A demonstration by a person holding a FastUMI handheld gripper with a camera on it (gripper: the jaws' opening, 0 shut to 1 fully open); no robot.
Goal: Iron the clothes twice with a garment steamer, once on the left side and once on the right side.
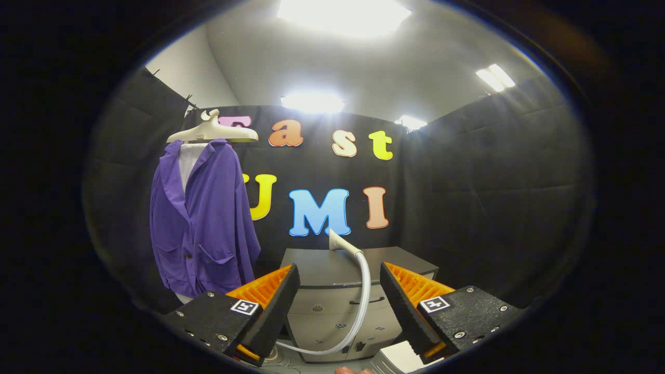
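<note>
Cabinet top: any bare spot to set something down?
Cabinet top looks bare right of the steamer head; also a strip left of it. Hose crowds the drawer front. Open gripper, jaws apart, holds nothing. Purple jacket hangs beside.

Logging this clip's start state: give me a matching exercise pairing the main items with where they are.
Items:
1. purple jacket
2. steamer head
3. white hose
4. gripper

Places:
A. curving down the cabinet front, between the fingers
B. open, holding nothing
C. resting on the cabinet top
D. hanging on a hanger by the booth wall

Pairs: 1-D, 2-C, 3-A, 4-B
</note>
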